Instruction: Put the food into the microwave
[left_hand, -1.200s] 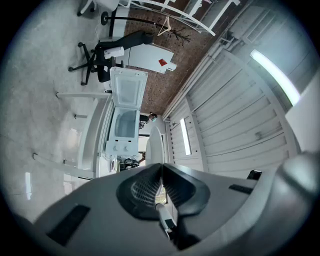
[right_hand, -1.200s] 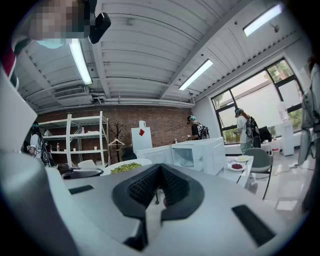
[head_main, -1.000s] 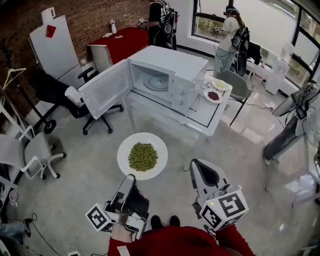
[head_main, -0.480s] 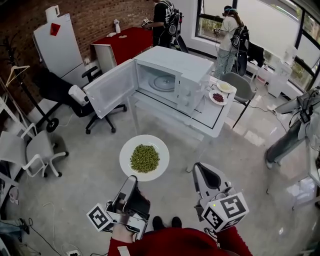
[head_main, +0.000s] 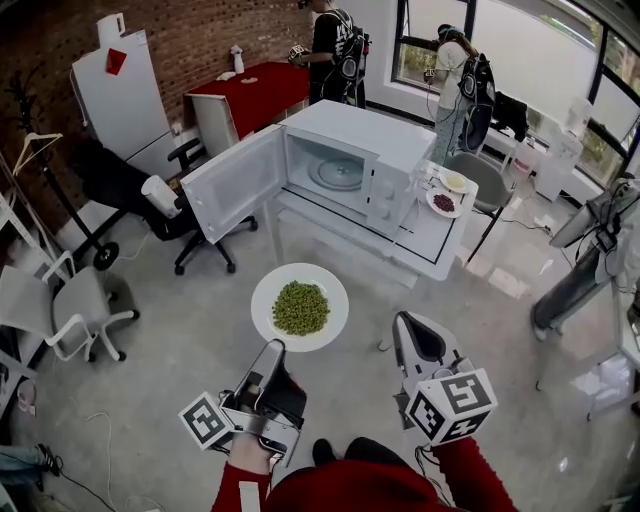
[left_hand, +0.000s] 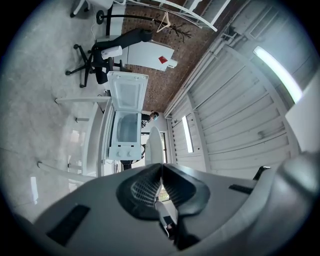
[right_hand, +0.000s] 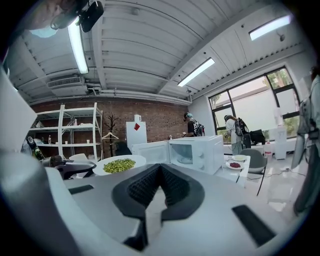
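Note:
A white plate of green peas (head_main: 300, 307) hangs over the floor, short of the table. My left gripper (head_main: 274, 347) is shut on its near rim. In the left gripper view the plate (left_hand: 154, 145) shows edge-on, rising from the closed jaws. The white microwave (head_main: 350, 160) stands on a white table (head_main: 425, 245), its door (head_main: 235, 183) swung wide to the left and its glass turntable (head_main: 340, 172) bare. To the right of the plate my right gripper (head_main: 413, 332) is shut and holds nothing. The right gripper view shows the peas (right_hand: 120, 164) and the microwave (right_hand: 197, 150) ahead.
Two small plates sit on the table right of the microwave: red beans (head_main: 443, 203) and a yellow food (head_main: 453, 181). A black office chair (head_main: 190, 220) stands below the open door, a white chair (head_main: 70, 305) at left. Two people stand beyond by the windows.
The microwave and table have drawn closer and shifted right in the head view. The plate stays in my left gripper, carried slightly forward and right. The right gripper moved along with it.

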